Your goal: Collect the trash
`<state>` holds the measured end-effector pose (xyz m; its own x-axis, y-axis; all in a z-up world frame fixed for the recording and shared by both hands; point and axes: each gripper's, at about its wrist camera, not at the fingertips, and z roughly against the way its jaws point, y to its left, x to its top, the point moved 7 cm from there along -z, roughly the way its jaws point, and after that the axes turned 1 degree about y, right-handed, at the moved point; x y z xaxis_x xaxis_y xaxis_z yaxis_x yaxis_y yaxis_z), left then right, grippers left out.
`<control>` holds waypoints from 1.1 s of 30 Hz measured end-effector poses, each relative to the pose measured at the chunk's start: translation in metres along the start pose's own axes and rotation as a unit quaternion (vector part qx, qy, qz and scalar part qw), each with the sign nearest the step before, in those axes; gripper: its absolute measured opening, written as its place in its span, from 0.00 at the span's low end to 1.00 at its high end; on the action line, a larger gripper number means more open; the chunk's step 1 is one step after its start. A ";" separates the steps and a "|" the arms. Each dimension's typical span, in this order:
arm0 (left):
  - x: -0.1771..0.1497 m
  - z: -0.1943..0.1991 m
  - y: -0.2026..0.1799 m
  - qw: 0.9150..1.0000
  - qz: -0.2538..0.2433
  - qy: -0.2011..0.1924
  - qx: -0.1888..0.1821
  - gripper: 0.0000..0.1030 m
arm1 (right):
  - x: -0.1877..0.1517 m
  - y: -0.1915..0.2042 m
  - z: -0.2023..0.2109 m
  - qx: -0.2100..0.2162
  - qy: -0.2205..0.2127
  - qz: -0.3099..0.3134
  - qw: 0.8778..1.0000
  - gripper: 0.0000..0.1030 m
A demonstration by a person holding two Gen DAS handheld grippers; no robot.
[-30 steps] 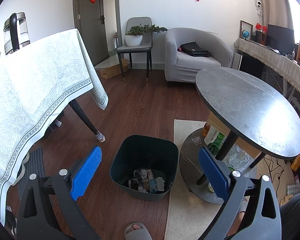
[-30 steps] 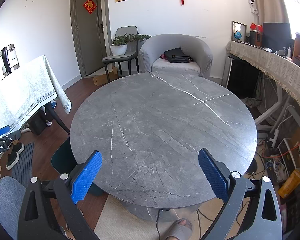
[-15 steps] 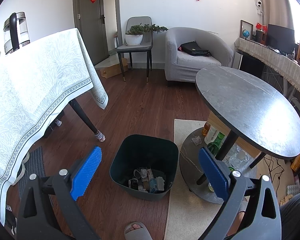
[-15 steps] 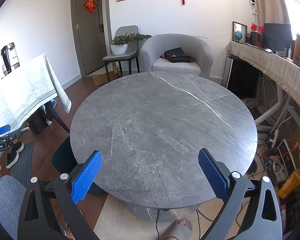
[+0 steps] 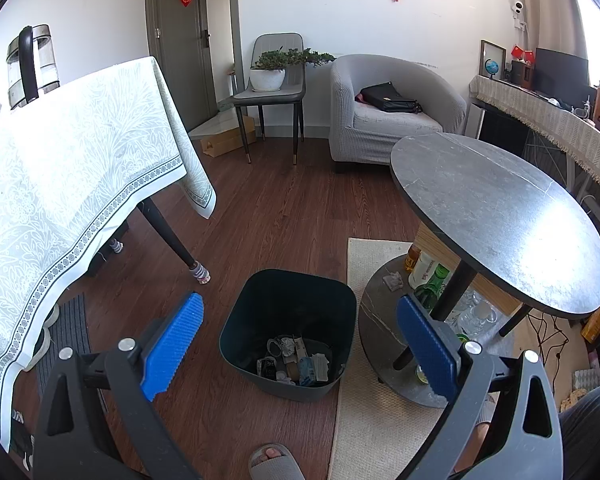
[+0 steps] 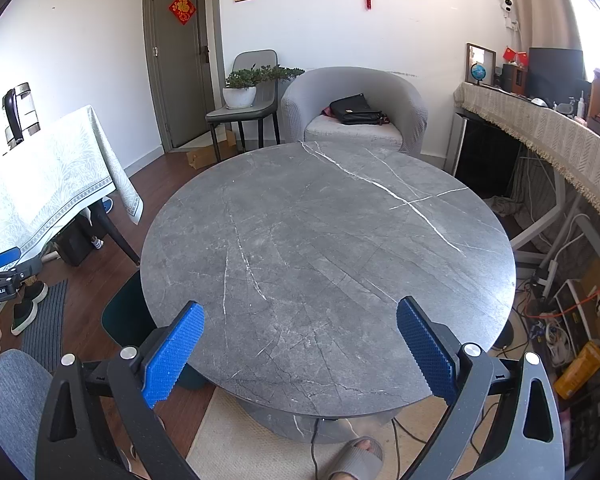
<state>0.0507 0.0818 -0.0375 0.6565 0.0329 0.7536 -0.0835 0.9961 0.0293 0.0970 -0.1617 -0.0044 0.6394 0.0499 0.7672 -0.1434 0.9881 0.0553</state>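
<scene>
Trash bin (image 5: 288,332) sits below the wide-apart left gripper (image 5: 300,344); right gripper (image 6: 300,346), equally spread, hovers over round table (image 6: 328,240)

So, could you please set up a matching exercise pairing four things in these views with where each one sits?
Things:
1. potted plant
2. black bag
3. green bottle
4. trash bin

Places:
A. on the floor beside the rug
B. on the grey armchair
C. on the round table's lower shelf
D. on the grey chair by the door

Pairs: 1-D, 2-B, 3-C, 4-A
</scene>
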 end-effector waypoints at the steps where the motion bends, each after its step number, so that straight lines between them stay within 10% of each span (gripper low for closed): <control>1: 0.000 0.000 0.000 1.000 0.000 0.000 0.000 0.96 | -0.001 -0.001 0.000 0.000 0.000 0.000 1.000 0.95; 33: -0.001 0.000 -0.002 1.000 0.000 0.000 -0.002 0.96 | -0.001 0.000 -0.003 0.001 0.003 0.005 1.000 0.95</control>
<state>0.0502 0.0800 -0.0377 0.6564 0.0330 0.7537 -0.0810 0.9964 0.0269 0.0988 -0.1615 -0.0075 0.6430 0.0606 0.7634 -0.1512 0.9873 0.0490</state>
